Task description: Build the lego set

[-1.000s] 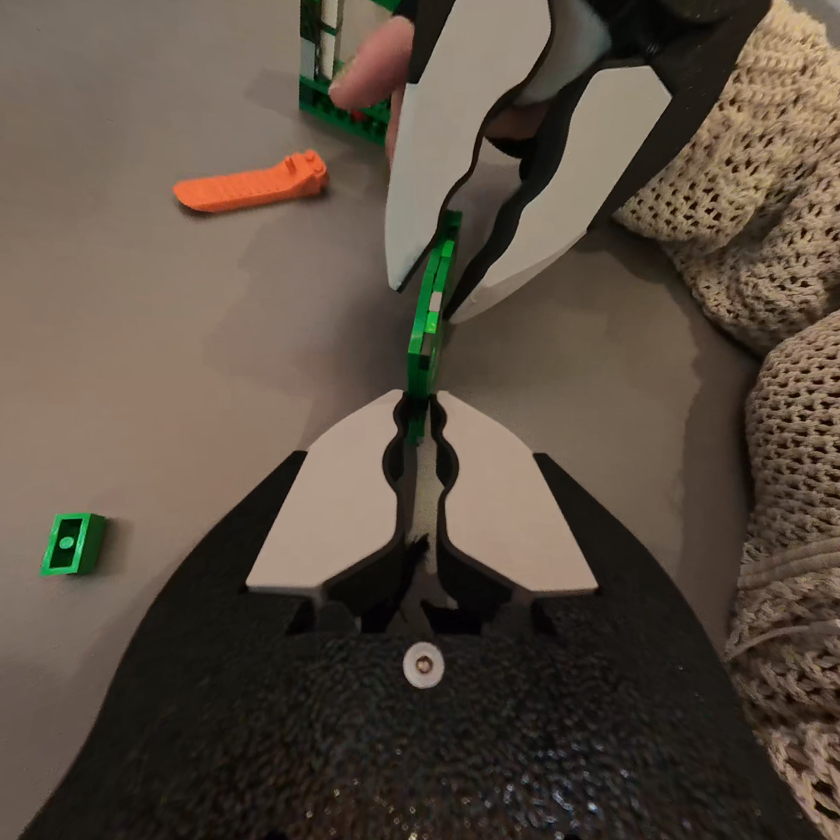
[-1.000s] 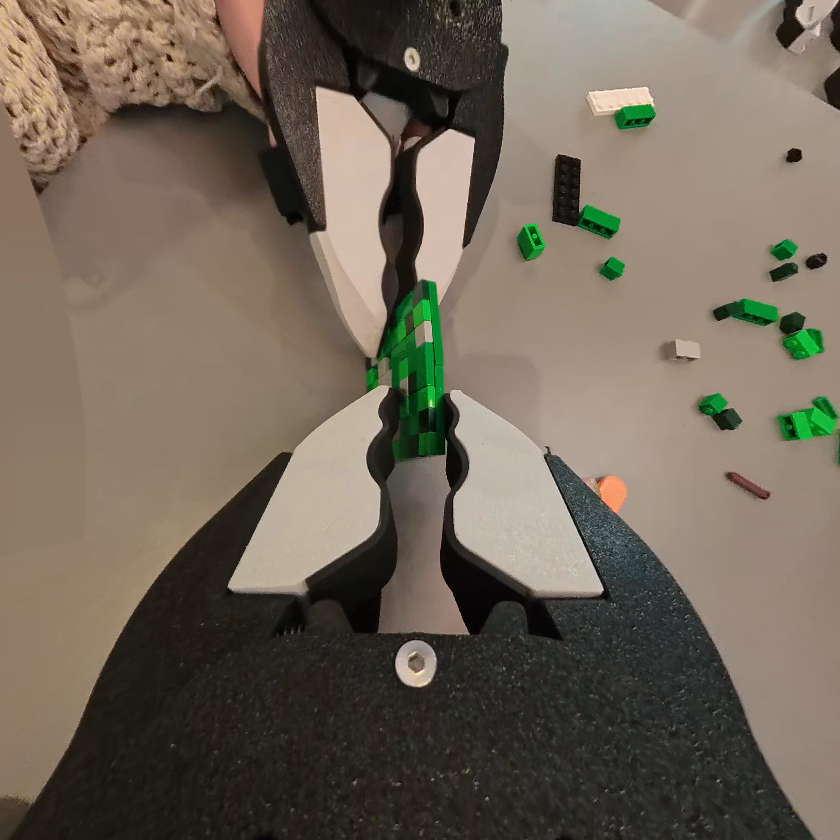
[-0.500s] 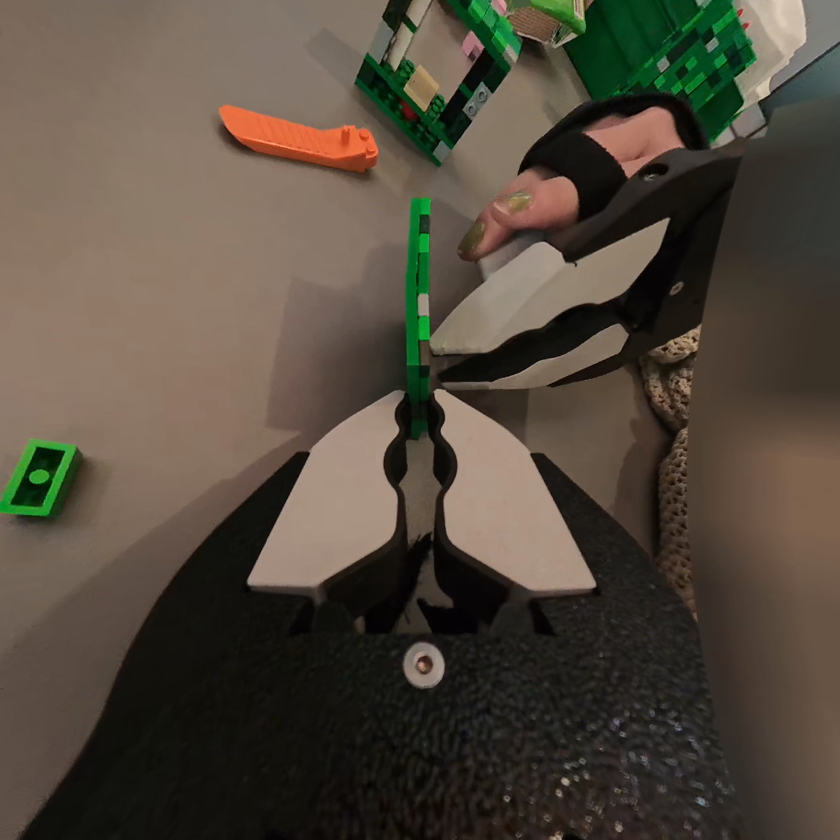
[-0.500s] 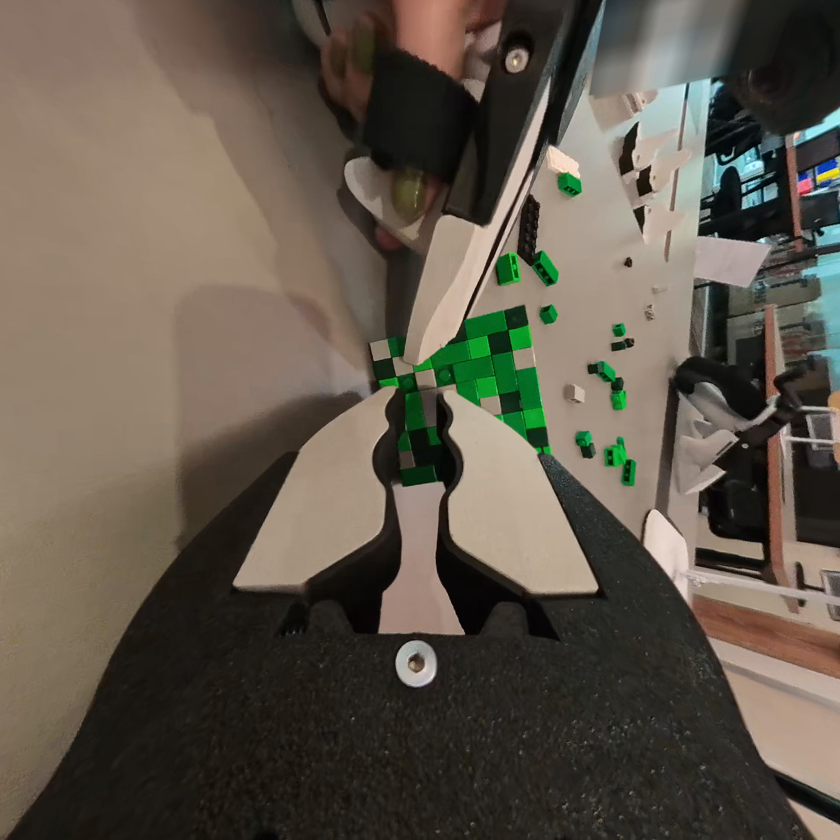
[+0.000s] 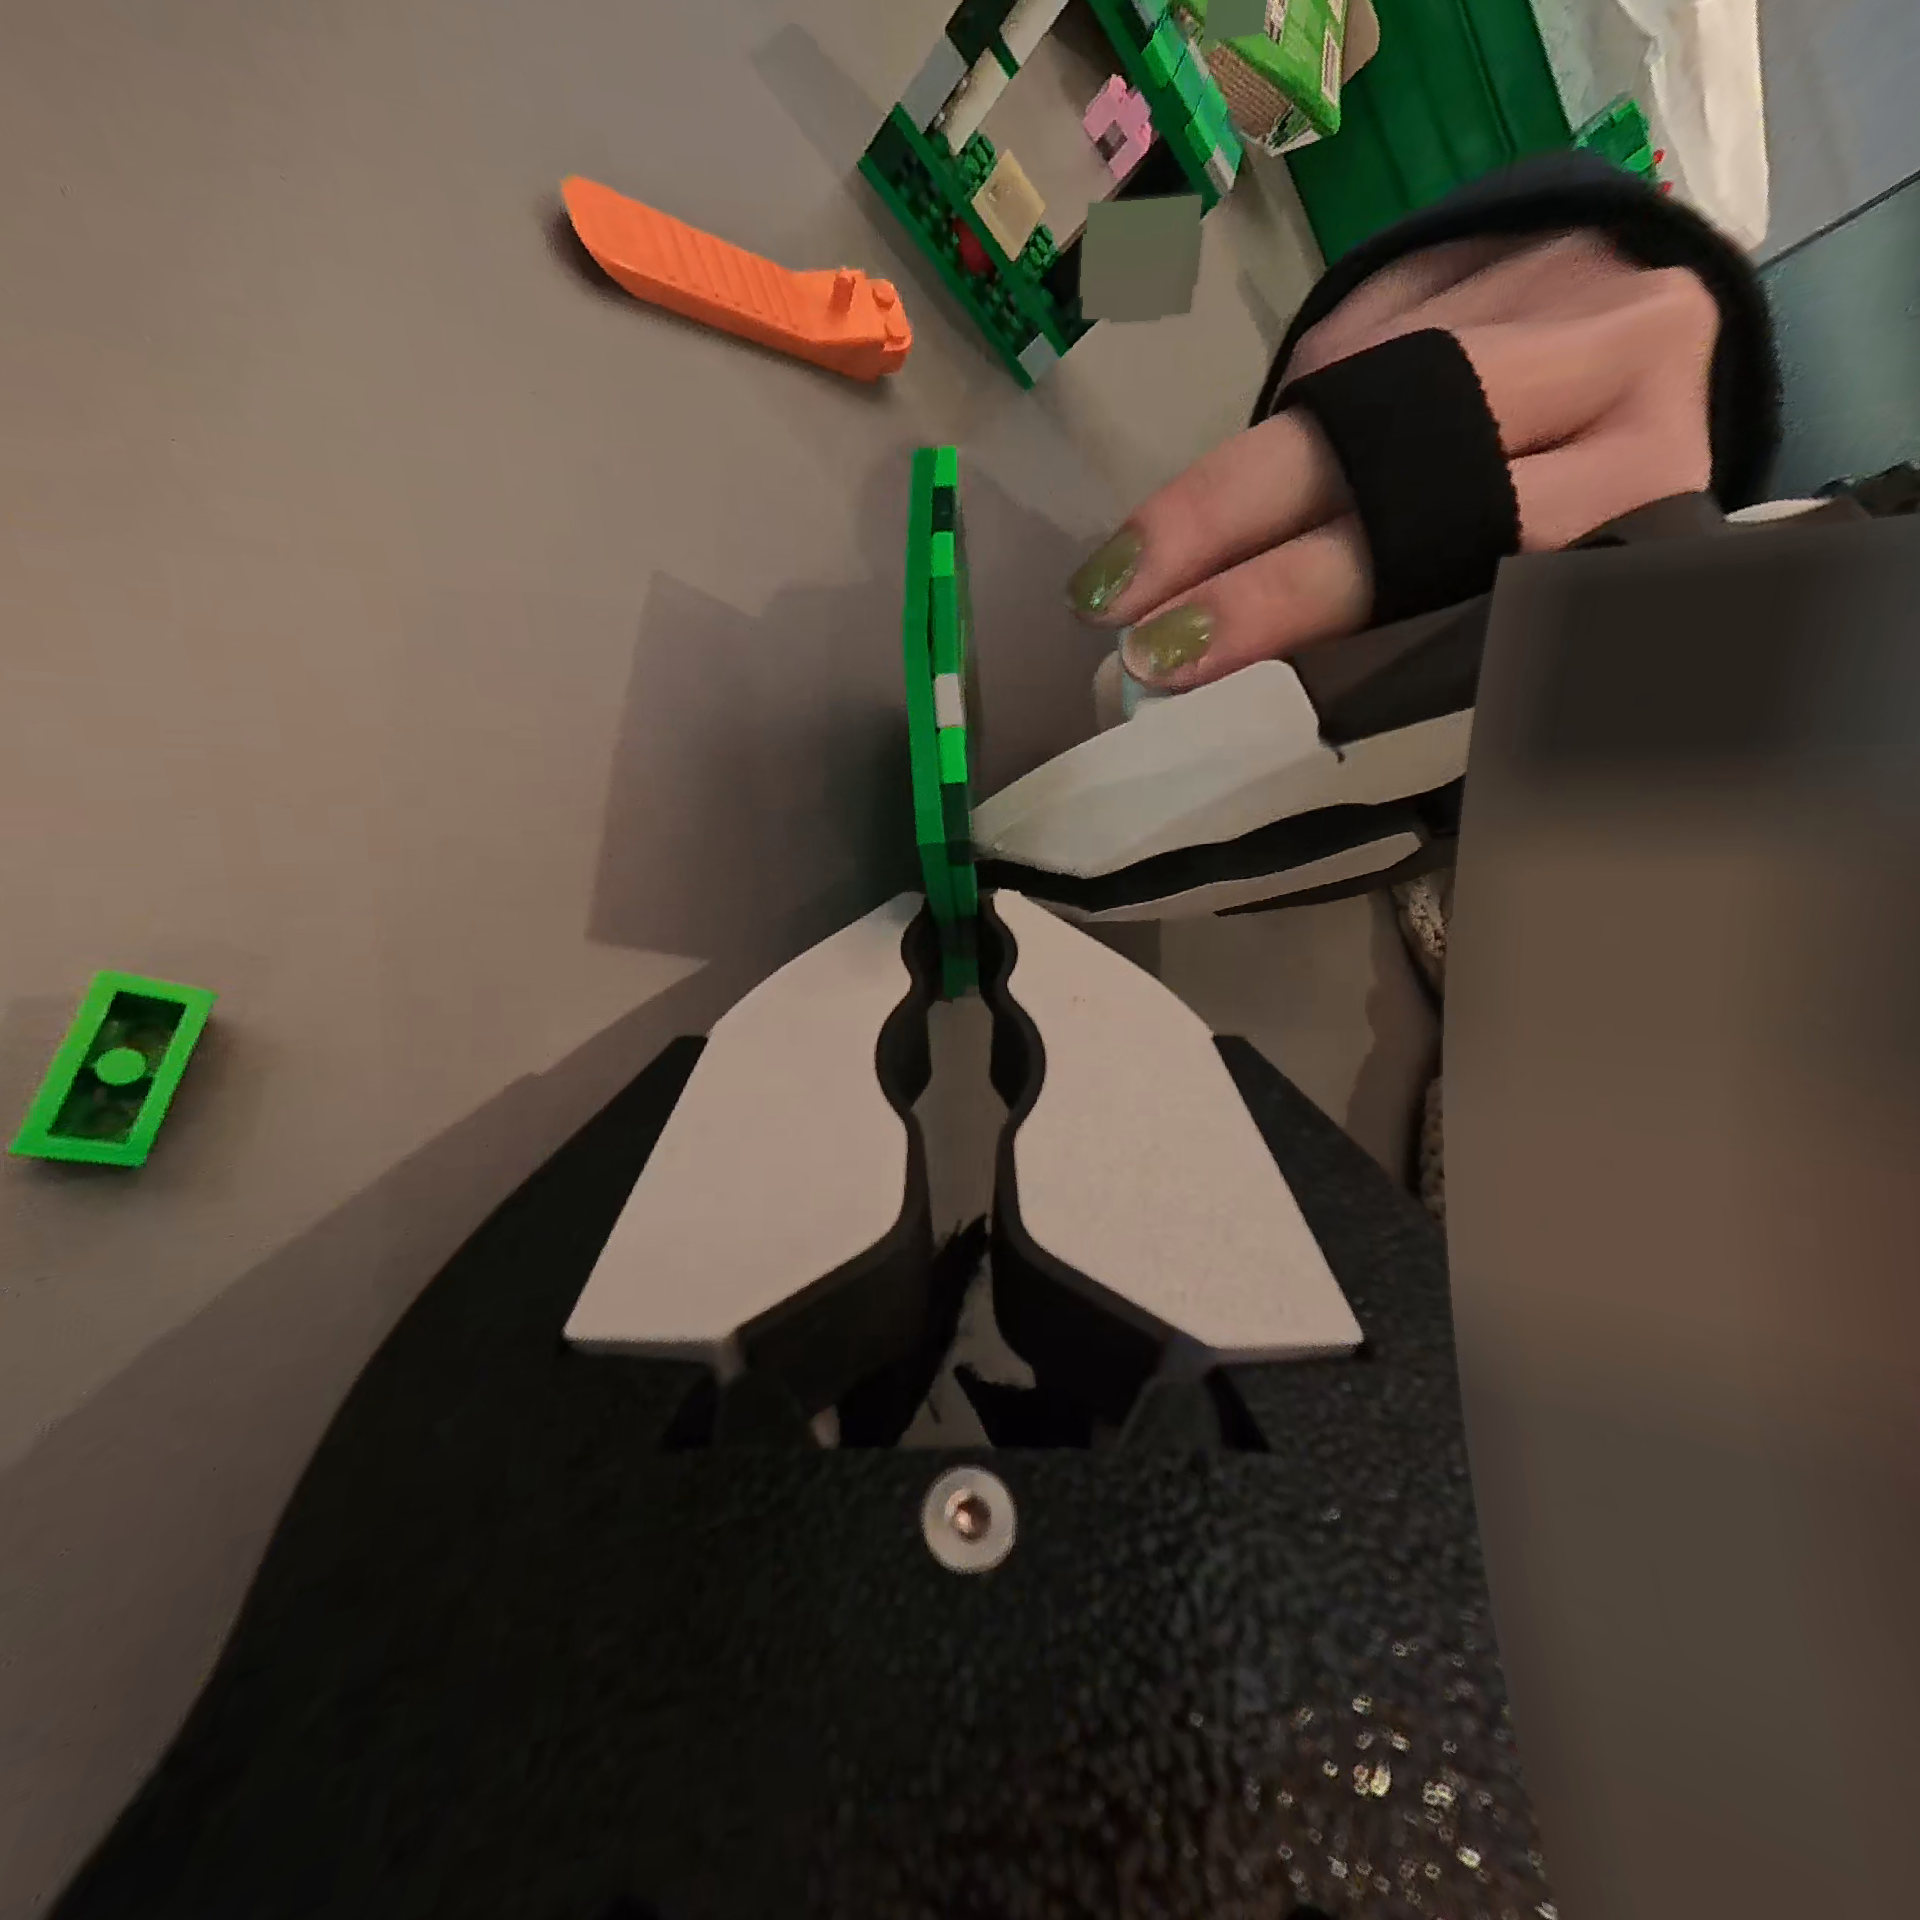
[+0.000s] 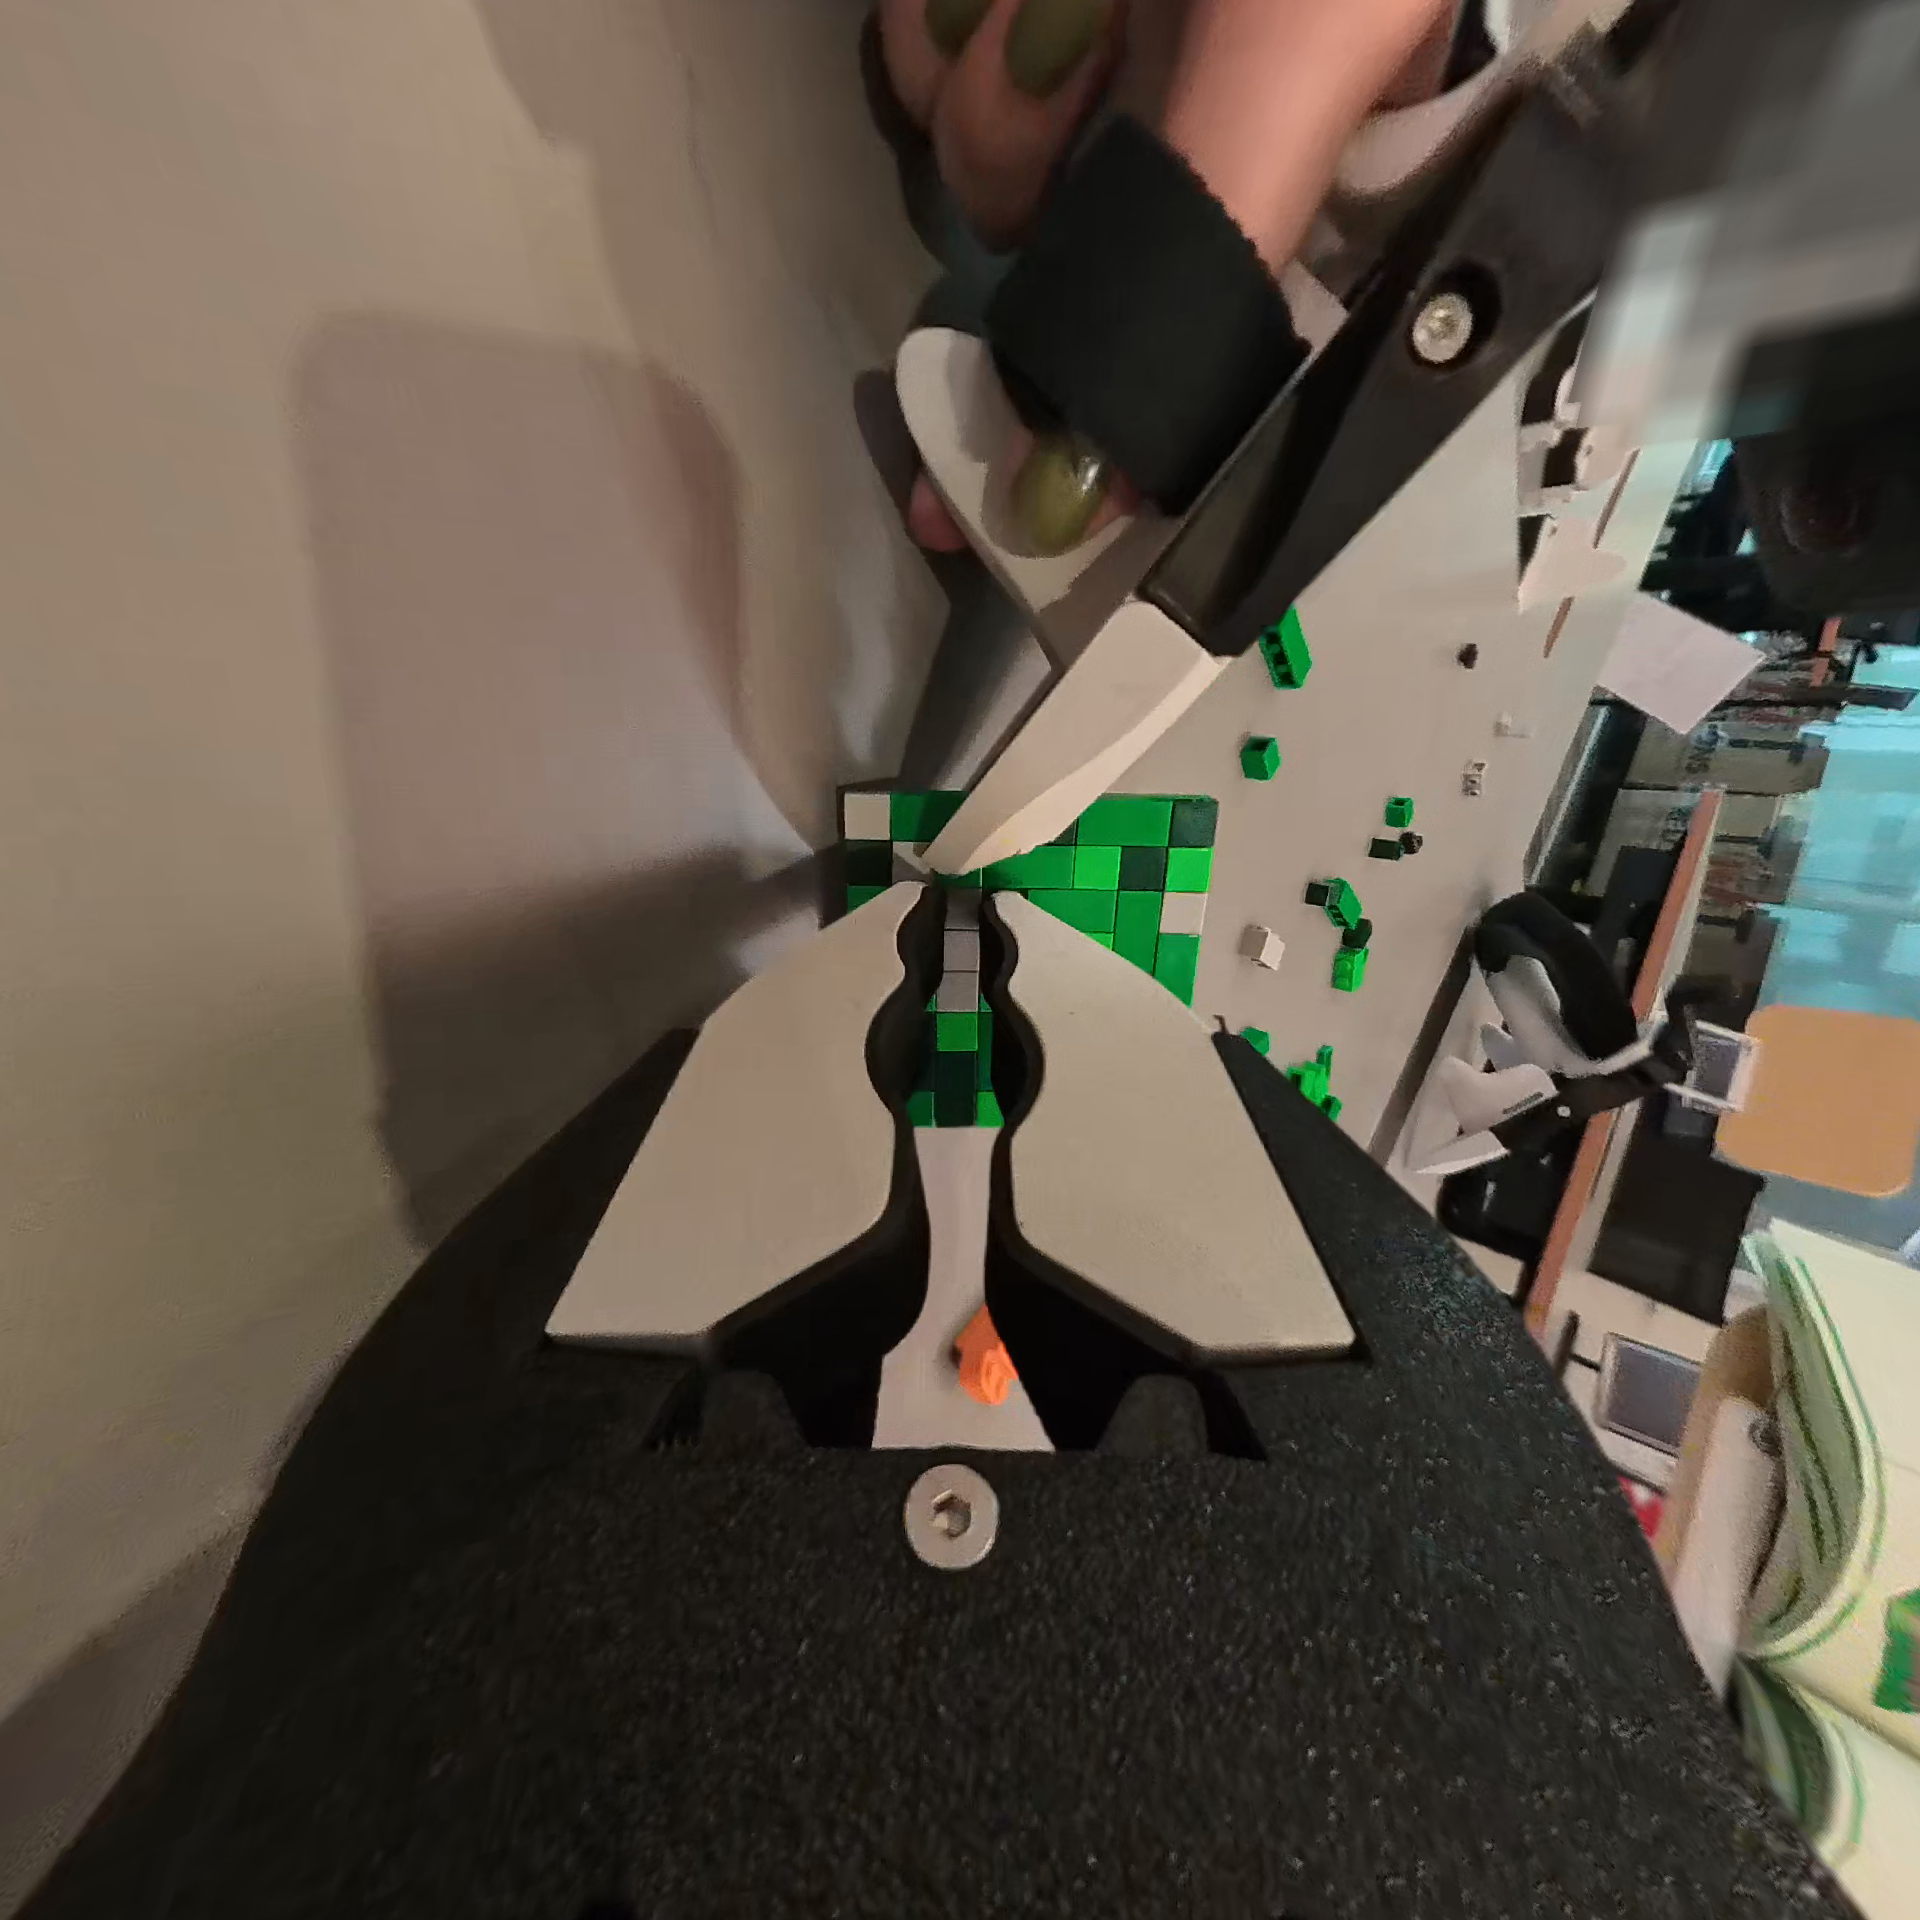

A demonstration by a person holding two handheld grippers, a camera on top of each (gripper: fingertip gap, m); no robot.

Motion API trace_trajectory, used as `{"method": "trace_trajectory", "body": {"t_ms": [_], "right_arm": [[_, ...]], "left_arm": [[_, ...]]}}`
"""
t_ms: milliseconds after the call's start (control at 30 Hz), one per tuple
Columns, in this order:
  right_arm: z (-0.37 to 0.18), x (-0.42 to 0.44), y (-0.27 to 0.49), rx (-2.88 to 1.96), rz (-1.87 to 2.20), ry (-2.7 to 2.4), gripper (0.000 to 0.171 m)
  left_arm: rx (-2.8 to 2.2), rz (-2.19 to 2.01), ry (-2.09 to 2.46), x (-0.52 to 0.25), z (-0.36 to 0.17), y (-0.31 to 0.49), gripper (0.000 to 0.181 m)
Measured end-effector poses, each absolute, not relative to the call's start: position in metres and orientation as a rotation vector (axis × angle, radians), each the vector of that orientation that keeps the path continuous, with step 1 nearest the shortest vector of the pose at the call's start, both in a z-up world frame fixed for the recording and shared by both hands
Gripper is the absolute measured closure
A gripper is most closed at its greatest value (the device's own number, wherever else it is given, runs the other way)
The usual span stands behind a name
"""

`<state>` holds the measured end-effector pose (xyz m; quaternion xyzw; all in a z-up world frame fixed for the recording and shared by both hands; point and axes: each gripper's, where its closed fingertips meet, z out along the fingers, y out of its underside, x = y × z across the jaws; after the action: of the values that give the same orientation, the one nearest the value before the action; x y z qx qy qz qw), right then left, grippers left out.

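while the left gripper (image 5: 958, 914) pinches the edge of a green tiled lego panel (image 5: 940, 686) tight between its fingers, the panel stands edge-on above the grey table (image 5: 312, 623). the right gripper (image 6: 956, 914) has its fingers narrowed against the panel's face (image 6: 1132, 883); whether it truly grips is unclear. an orange brick separator (image 5: 727, 275) and a loose green brick (image 5: 109, 1070) lie apart on the table.

Work surface: a plain grey table (image 5: 312, 623), matt, marked by soft-edged shadows. Beyond its far edge in the right wrist view, a room with a black chair (image 6: 1558, 997), a wood-edged partition (image 6: 1652, 935) and bright, blurred glazing (image 6: 1860, 790). Lighting warm and dim at the table.
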<state>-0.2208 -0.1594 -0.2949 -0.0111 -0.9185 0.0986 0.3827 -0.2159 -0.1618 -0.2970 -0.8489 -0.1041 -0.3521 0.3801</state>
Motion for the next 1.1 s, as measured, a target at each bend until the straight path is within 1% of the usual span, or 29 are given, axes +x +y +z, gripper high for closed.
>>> {"method": "trace_trajectory", "body": {"t_ms": [100,200,233,267,300,467,633,1033,1067,1100], "right_arm": [[-0.2961,-0.2193,-0.1597,-0.012,0.228,-2.402,0.164],[-0.2986,-0.2122,-0.1607,-0.046,0.291,-2.538,0.153],[-0.2983,-0.2132,-0.1606,-0.044,0.300,-2.544,0.154],[-0.2965,-0.2171,-0.1603,-0.017,0.284,-2.506,0.163],[-0.2965,-0.2188,-0.1603,0.015,0.258,-2.478,0.166],[-0.2976,-0.2180,-0.1610,0.057,0.183,-2.380,0.165],[-0.2982,-0.2172,-0.1611,0.015,0.246,-2.354,0.165],[-0.2989,-0.2151,-0.1635,-0.114,0.555,-2.312,0.165],[-0.2960,-0.2152,-0.1655,-0.140,0.625,-2.314,0.171],[-0.2963,-0.2159,-0.1653,-0.169,0.669,-2.328,0.171]], "left_arm": [[-2.174,-0.913,-0.261,-0.2157,-0.2974,-0.1622,0.175],[-2.170,-0.940,-0.270,-0.2157,-0.2969,-0.1618,0.175],[-2.171,-0.943,-0.275,-0.2159,-0.2969,-0.1617,0.175],[-2.171,-0.947,-0.277,-0.2159,-0.2970,-0.1617,0.175],[-2.174,-0.949,-0.281,-0.2161,-0.2972,-0.1617,0.175],[-2.185,-0.953,-0.273,-0.2159,-0.2978,-0.1622,0.175],[-2.184,-0.943,-0.282,-0.2160,-0.2980,-0.1621,0.175],[-2.172,-0.930,-0.282,-0.2158,-0.2974,-0.1616,0.175],[-2.176,-0.929,-0.267,-0.2146,-0.2975,-0.1620,0.175],[-2.176,-0.927,-0.266,-0.2146,-0.2975,-0.1620,0.175]]}}
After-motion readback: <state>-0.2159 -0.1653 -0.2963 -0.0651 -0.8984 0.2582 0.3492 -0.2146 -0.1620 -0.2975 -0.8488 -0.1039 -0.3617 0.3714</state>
